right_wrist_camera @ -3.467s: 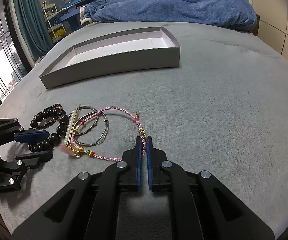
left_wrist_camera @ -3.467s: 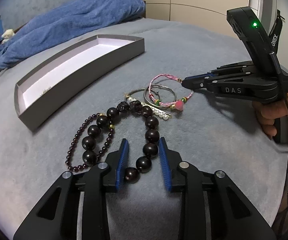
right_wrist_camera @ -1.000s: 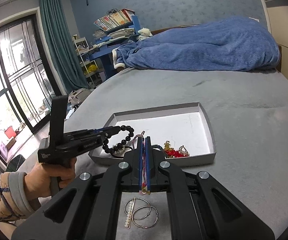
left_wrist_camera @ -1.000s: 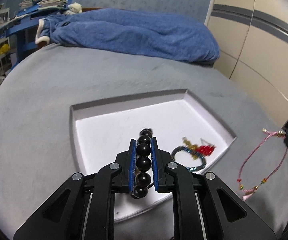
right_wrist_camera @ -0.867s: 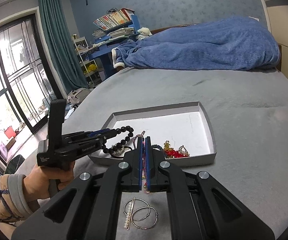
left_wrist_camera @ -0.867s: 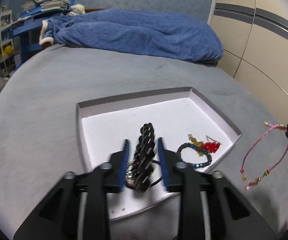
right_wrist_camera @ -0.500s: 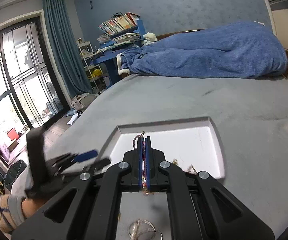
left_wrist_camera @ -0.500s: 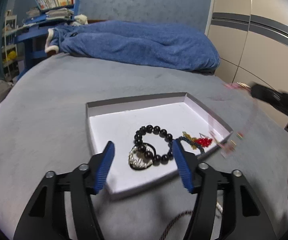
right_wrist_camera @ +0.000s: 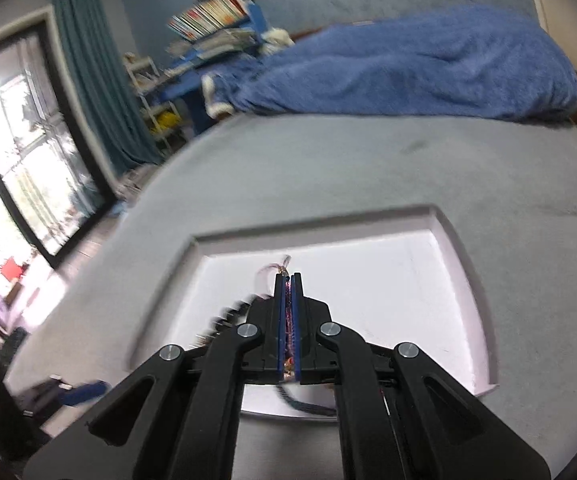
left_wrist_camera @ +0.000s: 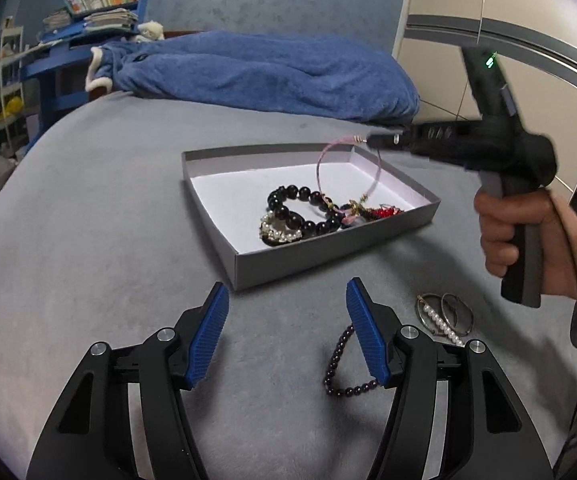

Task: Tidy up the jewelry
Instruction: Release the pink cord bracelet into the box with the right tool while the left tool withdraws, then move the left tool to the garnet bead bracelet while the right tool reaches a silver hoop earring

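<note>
A grey tray (left_wrist_camera: pixel 328 258) with a white floor lies on the grey bed. In it lie a large black bead bracelet (left_wrist_camera: pixel 300 212), a pearl piece (left_wrist_camera: pixel 278 232) and red and gold jewelry (left_wrist_camera: pixel 380 212). My left gripper (left_wrist_camera: pixel 286 336) is open and empty, pulled back in front of the tray. My right gripper (left_wrist_camera: pixel 372 141) is shut on a pink cord bracelet (left_wrist_camera: pixel 344 172) and holds it hanging over the tray; its lower end reaches the jewelry. In the right wrist view the gripper (right_wrist_camera: pixel 287 292) is over the tray (right_wrist_camera: pixel 468 292) with the cord (right_wrist_camera: pixel 287 312) between its pads.
A small dark bead bracelet (left_wrist_camera: pixel 340 368) lies on the bed by my left gripper's right finger. Silver hoops with a pearl bar (left_wrist_camera: pixel 444 316) lie to its right. A blue blanket (left_wrist_camera: pixel 268 72) is heaped at the far end of the bed. Shelves stand at the left.
My left gripper opened and dropped the large black bead bracelet into the tray, then pulled back. My right gripper carried the pink cord bracelet from the bed to above the tray.
</note>
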Tool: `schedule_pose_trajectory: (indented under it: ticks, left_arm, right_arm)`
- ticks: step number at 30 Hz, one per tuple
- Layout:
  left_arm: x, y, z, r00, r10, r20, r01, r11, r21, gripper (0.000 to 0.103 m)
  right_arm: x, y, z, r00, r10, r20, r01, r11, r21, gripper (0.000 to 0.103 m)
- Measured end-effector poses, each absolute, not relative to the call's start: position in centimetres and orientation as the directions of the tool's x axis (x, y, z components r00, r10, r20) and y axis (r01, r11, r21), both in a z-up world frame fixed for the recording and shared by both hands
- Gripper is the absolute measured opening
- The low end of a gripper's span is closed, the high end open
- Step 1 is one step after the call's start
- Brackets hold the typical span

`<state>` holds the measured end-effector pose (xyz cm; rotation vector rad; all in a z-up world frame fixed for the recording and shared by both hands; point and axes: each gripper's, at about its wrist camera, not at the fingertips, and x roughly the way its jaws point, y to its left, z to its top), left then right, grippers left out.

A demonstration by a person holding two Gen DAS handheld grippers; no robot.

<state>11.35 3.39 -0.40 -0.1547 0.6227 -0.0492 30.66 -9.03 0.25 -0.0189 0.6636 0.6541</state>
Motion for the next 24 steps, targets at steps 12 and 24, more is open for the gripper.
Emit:
schedule_pose_trajectory:
  ticks: [12,24]
  left_arm:
    - [10.7,3.4,-0.7,0.826,-0.064,-0.560,-0.023,0.989,-0.147,0.070]
    - [10.6,3.4,-0.5,0.829,-0.053,-0.557,-0.030,0.990,-0.138,0.076]
  right_arm:
    - [27.7,-13.0,0.1,0.653,0.523,-0.548,-0.538,0.829,0.152,0.043]
    - [20.7,-18.6,-2.8,0.638,0.505,-0.581,-0.519,0.840,0.160,0.054]
